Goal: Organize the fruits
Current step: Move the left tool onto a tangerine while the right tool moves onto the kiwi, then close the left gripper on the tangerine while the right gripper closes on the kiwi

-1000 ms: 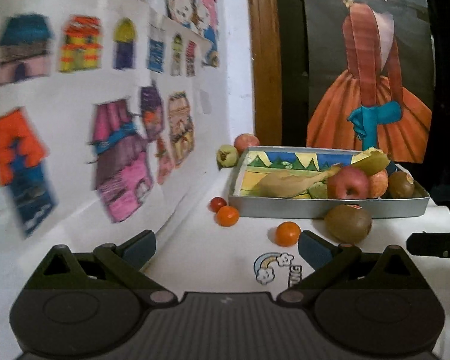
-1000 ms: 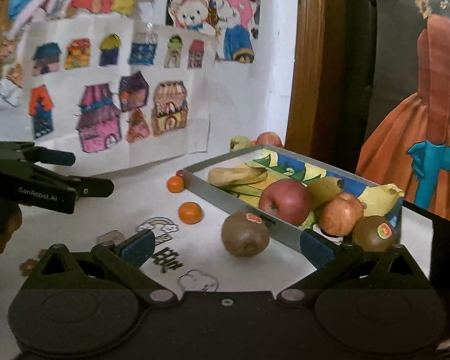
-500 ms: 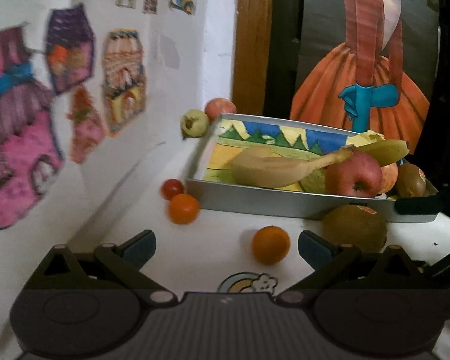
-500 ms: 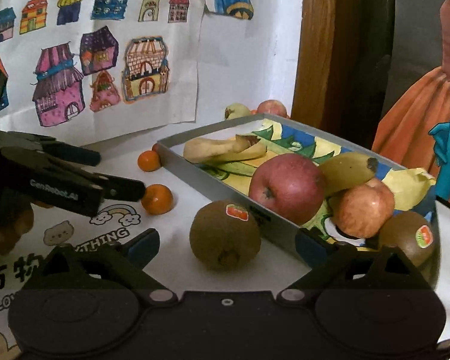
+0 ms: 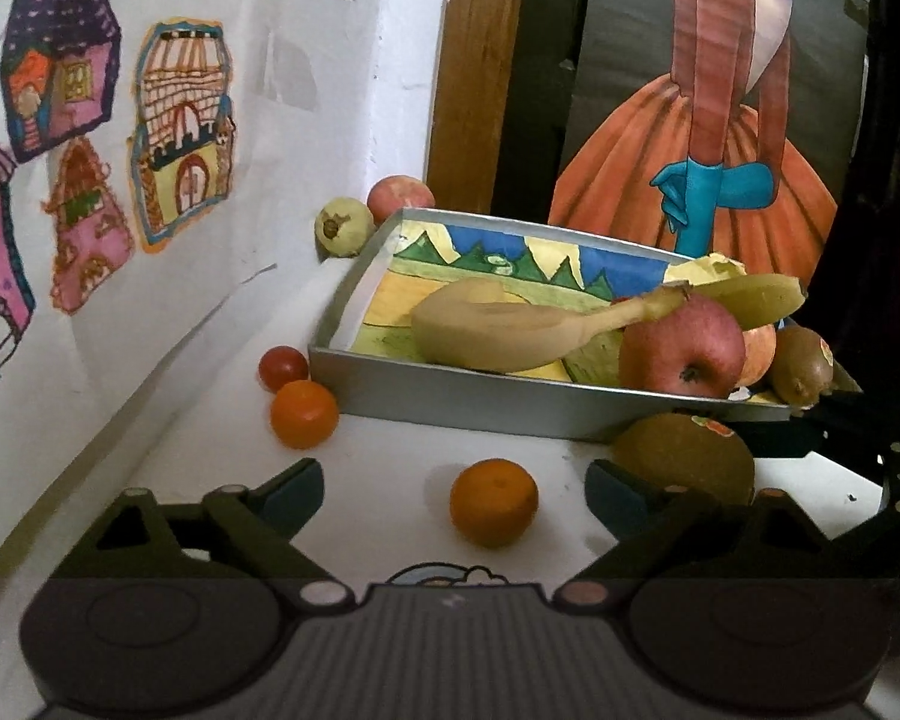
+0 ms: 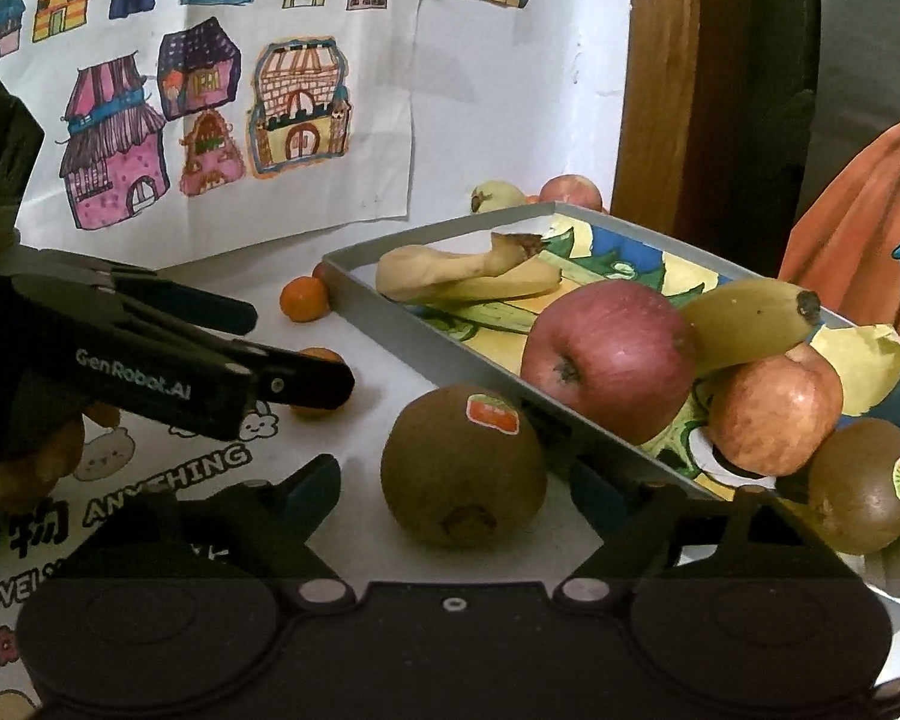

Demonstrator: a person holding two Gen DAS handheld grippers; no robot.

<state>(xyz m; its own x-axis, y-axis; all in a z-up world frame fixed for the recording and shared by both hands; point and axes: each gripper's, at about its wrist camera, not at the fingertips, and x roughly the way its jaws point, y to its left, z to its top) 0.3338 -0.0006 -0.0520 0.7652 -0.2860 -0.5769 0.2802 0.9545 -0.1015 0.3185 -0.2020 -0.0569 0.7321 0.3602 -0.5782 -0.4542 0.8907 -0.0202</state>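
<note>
The right gripper [image 6: 453, 480] is standing open around the loose kiwi [image 6: 463, 467], which is lying just beside the front wall of the tray [image 6: 432, 354], and the left gripper [image 5: 453, 489] is also waiting open around a small orange [image 5: 493, 501] near that wall. I am thinking the round kiwi could roll away, or the finger next to the tray could knock its wall, if the jaws are closing off centre.
</note>
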